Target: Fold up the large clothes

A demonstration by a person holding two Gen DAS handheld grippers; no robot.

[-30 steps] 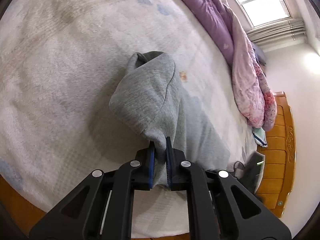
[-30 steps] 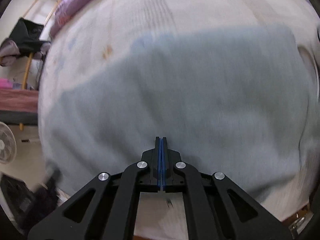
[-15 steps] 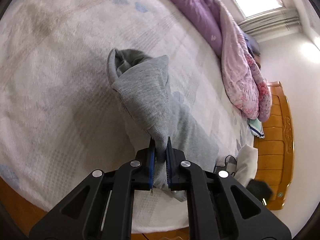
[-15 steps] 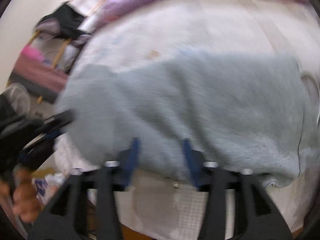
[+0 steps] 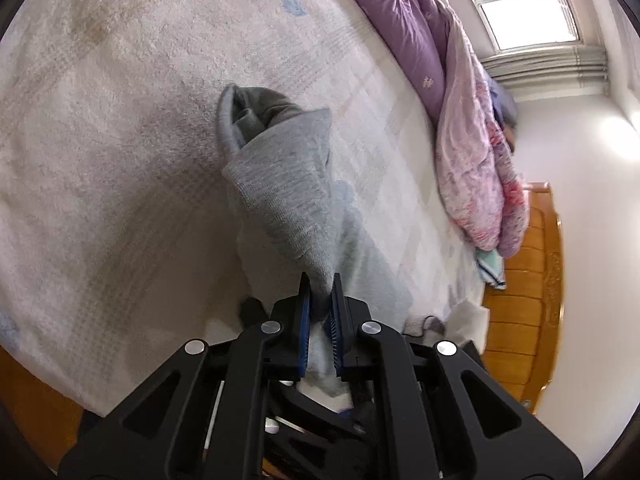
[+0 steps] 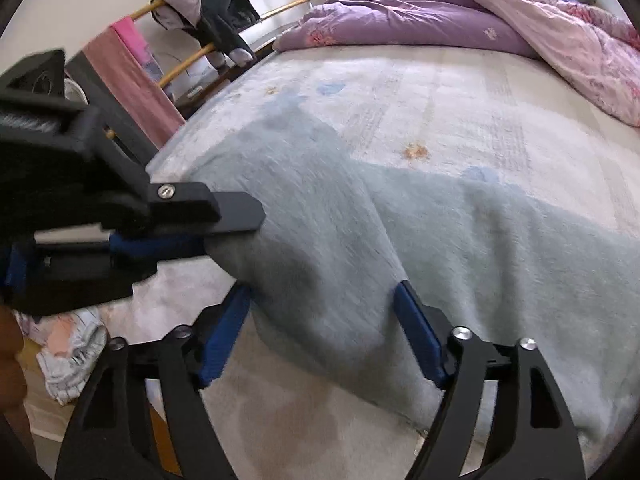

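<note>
A large grey garment [image 6: 460,264] lies spread over the bed [image 6: 460,120]. One end of it is pulled up from the bed [image 5: 100,160] into a hanging fold [image 5: 288,192]. My left gripper [image 5: 320,296] is shut on the tip of that fold. In the right wrist view the left gripper [image 6: 216,236] comes in from the left, pinching the garment's corner. My right gripper [image 6: 324,320] sits just below it with its jaws opening wide. The garment's near edge hangs between its blue pads [image 6: 416,336], which do not press on it.
A purple and pink quilt [image 6: 480,20] is bunched along the bed's far side. A drying rack with clothes [image 6: 208,12] stands beyond the bed's left corner. A wooden bed board [image 5: 528,300] and a window [image 5: 520,12] are at the right. Crumpled cloth [image 6: 68,352] lies on the floor.
My right gripper went from shut to wide open, rolled, and swung left up to the corner the left gripper holds. The left gripper kept its grip, the fold drawn a little higher.
</note>
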